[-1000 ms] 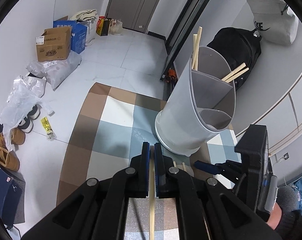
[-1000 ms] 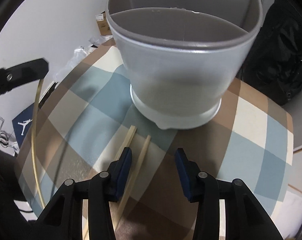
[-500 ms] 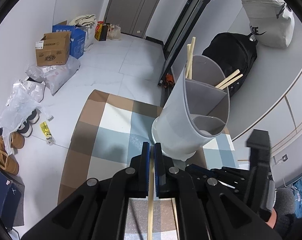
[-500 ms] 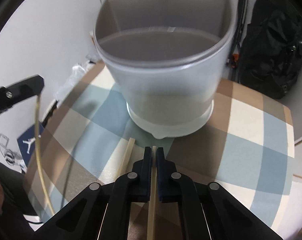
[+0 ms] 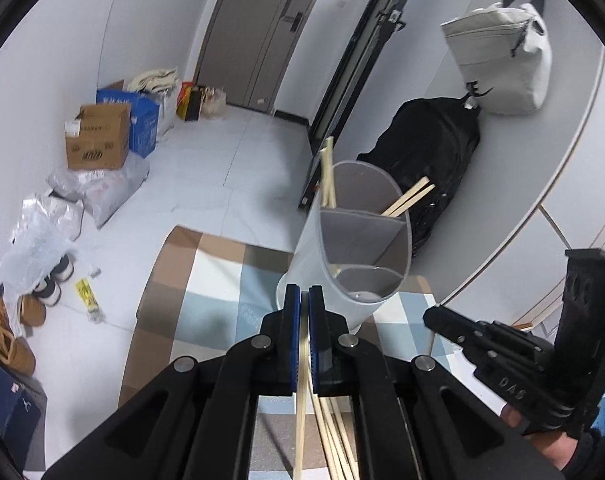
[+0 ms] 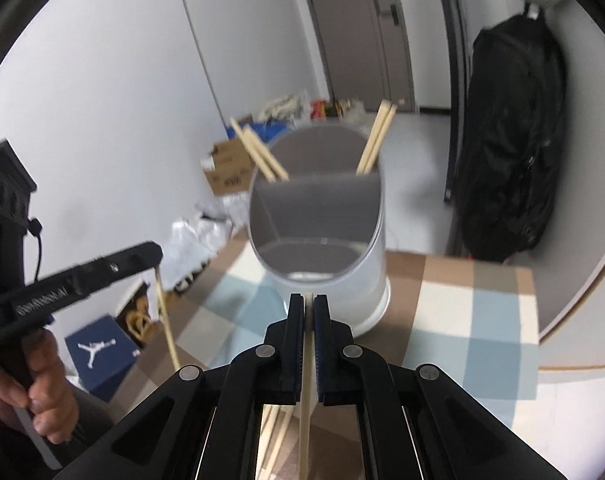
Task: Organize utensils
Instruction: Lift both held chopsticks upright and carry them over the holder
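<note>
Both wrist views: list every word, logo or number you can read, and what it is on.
"DAS" in raised letters: right gripper, on its black body.
Jumping-figure logo, no words: dark blue shoebox.
Dark lettering: grey bag, partly hidden, unreadable.
Embossed lettering: left gripper, upside down, unreadable.
Print and label: brown carton, too small.
White print: blue carton, too small.

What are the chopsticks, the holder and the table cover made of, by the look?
Chopsticks: likely bamboo or pale wood, unvarnished; matte tan, squared ends.
Holder: probably plastic, semi-matte grey-white; thin moulded walls and dividers, soft sheen on the outside.
Table cover: looks like woven cloth; printed brown, blue and cream checks, no gloss. Could be coated fabric; the pictures leave it open.
</note>
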The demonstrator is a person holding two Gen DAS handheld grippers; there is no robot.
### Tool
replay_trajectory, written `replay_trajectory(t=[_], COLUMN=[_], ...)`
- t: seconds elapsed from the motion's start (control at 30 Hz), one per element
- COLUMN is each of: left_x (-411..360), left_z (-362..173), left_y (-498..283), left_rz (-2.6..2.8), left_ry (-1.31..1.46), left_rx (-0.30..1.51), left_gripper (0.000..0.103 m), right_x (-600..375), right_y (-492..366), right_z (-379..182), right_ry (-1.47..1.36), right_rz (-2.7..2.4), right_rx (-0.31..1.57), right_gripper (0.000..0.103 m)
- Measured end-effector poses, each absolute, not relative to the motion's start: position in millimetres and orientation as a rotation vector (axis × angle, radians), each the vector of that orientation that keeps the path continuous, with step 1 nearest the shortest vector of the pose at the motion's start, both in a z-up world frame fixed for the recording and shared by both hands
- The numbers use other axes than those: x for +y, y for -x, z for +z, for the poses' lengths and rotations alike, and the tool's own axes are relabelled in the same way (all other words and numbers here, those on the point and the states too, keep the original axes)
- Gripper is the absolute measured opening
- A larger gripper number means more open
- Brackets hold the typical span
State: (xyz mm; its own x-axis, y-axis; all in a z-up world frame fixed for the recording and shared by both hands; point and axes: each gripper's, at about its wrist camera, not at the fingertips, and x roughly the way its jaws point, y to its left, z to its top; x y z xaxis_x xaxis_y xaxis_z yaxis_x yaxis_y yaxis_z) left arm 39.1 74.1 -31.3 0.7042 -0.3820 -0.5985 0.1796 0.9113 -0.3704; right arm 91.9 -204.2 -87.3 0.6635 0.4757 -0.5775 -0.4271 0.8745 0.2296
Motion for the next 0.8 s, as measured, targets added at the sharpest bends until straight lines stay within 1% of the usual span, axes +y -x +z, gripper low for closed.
replay_trajectory(t=[0.37, 0.8], left_x=[52, 37], left_z=[-8, 27], left_y=[-28, -27], left_rz=[-0.334, -0.338], left_ry=[0.211, 0.18], left_rx=[0.668, 0.629], left_gripper=[0.0, 0.0], right_x=[-213, -225], right_y=[-77, -84], right_z=[-62, -28], right_ry=[-0.109, -0.162], right_rz=[0.525, 0.547], right_rx=[0.545, 0.457], right_gripper=[0.004, 0.004])
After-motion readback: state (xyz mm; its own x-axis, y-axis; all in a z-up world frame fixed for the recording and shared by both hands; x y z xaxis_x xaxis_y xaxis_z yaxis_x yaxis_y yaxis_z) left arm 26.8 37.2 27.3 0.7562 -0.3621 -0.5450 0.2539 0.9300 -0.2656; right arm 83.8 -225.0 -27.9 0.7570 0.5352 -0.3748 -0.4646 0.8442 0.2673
